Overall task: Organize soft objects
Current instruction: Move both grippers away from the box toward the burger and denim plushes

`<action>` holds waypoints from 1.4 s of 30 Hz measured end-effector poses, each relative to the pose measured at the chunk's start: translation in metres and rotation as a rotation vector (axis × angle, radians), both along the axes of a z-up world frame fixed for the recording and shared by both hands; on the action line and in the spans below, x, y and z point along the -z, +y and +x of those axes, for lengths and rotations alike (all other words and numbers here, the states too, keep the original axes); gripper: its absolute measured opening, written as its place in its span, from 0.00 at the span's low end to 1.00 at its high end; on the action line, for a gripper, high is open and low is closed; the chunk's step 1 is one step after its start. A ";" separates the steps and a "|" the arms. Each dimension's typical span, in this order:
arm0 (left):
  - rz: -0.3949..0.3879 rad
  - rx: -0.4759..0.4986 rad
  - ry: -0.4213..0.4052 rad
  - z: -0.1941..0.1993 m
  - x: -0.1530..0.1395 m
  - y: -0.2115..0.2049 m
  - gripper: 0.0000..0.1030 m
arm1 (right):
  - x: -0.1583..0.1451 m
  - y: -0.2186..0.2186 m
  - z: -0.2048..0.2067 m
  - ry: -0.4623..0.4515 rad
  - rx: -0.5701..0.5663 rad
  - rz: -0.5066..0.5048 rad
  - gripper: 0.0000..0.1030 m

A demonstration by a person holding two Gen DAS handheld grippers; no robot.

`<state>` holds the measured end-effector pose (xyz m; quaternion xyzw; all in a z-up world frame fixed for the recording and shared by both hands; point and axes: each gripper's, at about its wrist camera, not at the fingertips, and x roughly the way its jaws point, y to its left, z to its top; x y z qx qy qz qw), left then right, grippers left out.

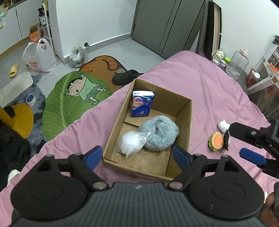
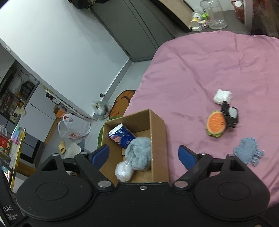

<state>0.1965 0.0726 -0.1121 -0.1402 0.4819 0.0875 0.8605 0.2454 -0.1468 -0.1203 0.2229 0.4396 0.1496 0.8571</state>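
Observation:
A cardboard box (image 1: 183,120) (image 2: 157,132) sits on the pink bed (image 1: 200,78) (image 2: 200,61). Inside it lie a grey fluffy plush (image 1: 159,135) (image 2: 139,152), a clear bag of white stuffing (image 1: 131,142) (image 2: 123,170) and a blue tissue pack (image 1: 141,103) (image 2: 122,136). On the bed to the right lie a burger toy (image 1: 216,140) (image 2: 216,123), a white wad (image 1: 223,124) (image 2: 223,96), a black-and-grey item (image 2: 231,115) and a blue cloth (image 2: 248,151). My left gripper (image 1: 137,156) is open and empty over the box's near end. My right gripper (image 2: 143,154) is open and empty above the box; it also shows in the left wrist view (image 1: 244,141).
Beyond the bed's far-left edge the floor holds cartoon rugs (image 1: 78,97), a black slipper (image 1: 127,76), plastic bags (image 1: 39,55) (image 2: 75,128) and a yellow stool (image 1: 19,118). A grey wardrobe (image 1: 165,24) and a clear jar (image 1: 237,62) (image 2: 216,15) stand at the far end.

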 end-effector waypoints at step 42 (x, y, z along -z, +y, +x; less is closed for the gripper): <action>0.107 0.075 -0.104 -0.054 -0.066 -0.108 1.00 | -0.032 -0.125 -0.076 -0.074 0.022 -0.009 1.00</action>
